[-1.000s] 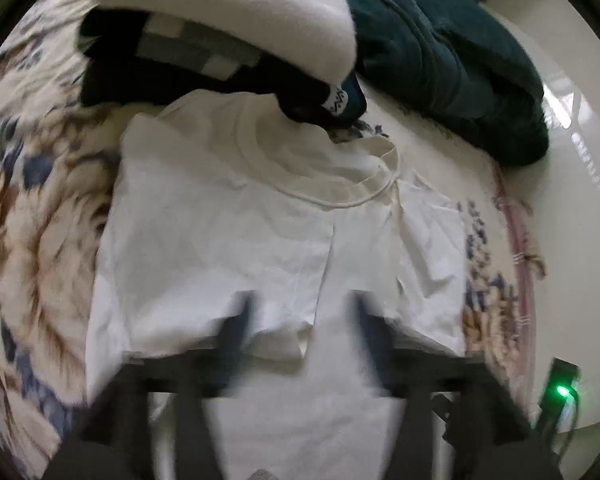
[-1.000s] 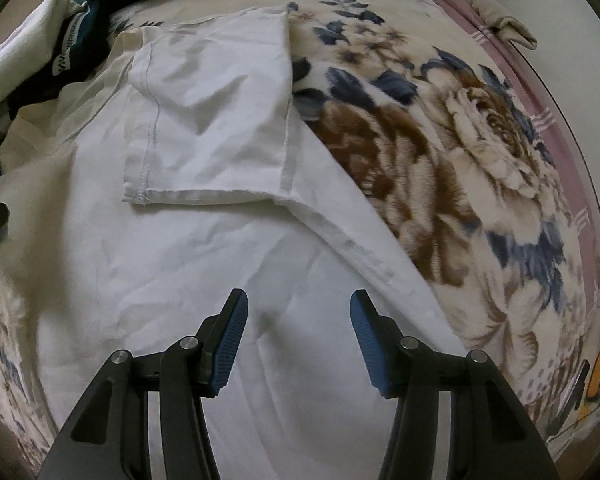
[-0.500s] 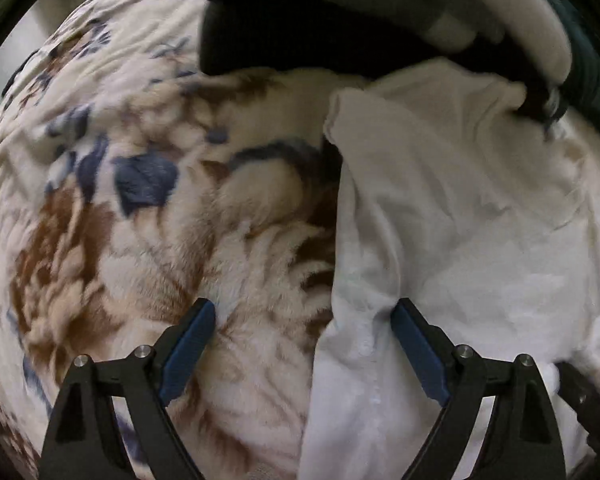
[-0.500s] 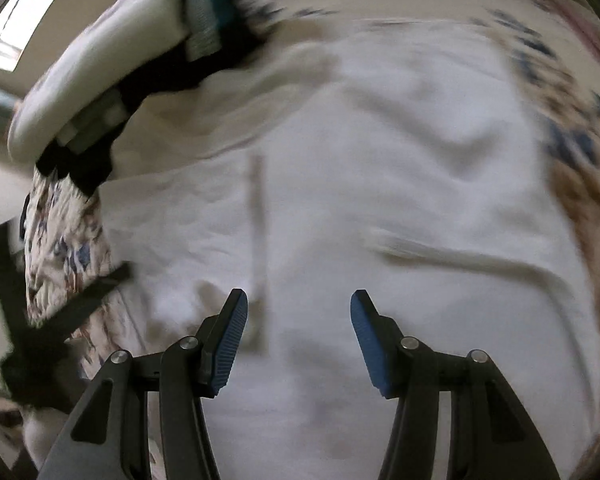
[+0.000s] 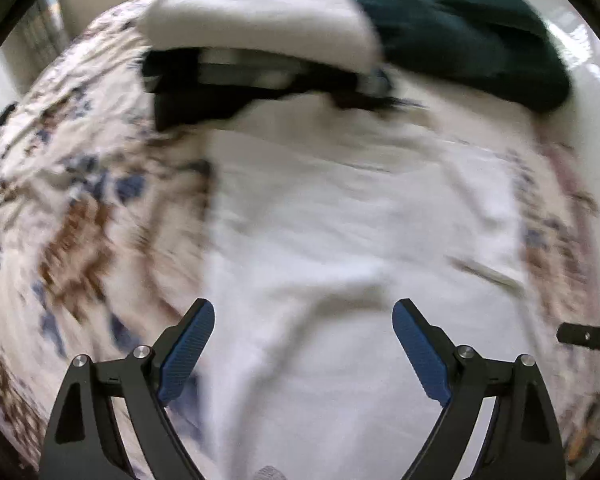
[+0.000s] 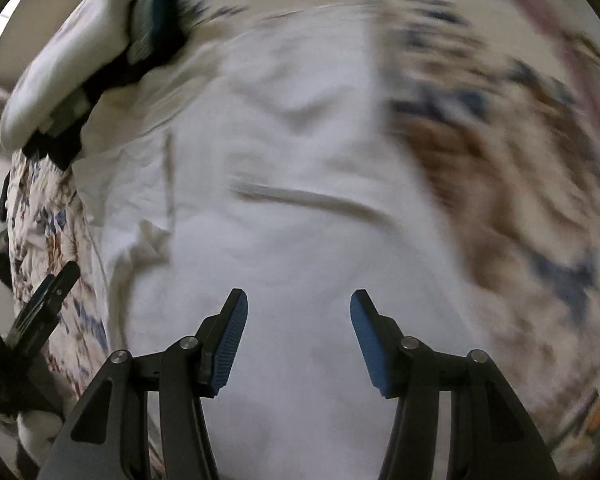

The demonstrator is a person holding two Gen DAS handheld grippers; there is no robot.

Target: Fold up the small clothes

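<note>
A white shirt (image 5: 340, 240) lies spread on a floral blanket (image 5: 80, 220) that covers a bed. In the left wrist view the shirt fills the middle, with the blanket showing to its left and along its right edge. At the far end of the shirt sits a pile of clothes: a white garment (image 5: 260, 24) on top of a black one (image 5: 204, 92), and beside them a dark teal garment (image 5: 460, 28).

The left hand-held gripper (image 5: 303, 350) hangs above the shirt, pointing steeply down. Its blue pads (image 5: 186, 354) stand wide apart with nothing between them; they do not touch the cloth.

The right hand-held gripper (image 6: 298, 342) also hangs over the shirt (image 6: 280, 200), jaws about half open and holding nothing. To its right the blanket (image 6: 500, 160) shows brown and blue flowers. The pile of clothes (image 6: 68, 76) lies at the upper left of that view, and part of the left hand-held gripper shows at the left edge. Both views are blurred, so seams and folds in the shirt are hard to make out.
</note>
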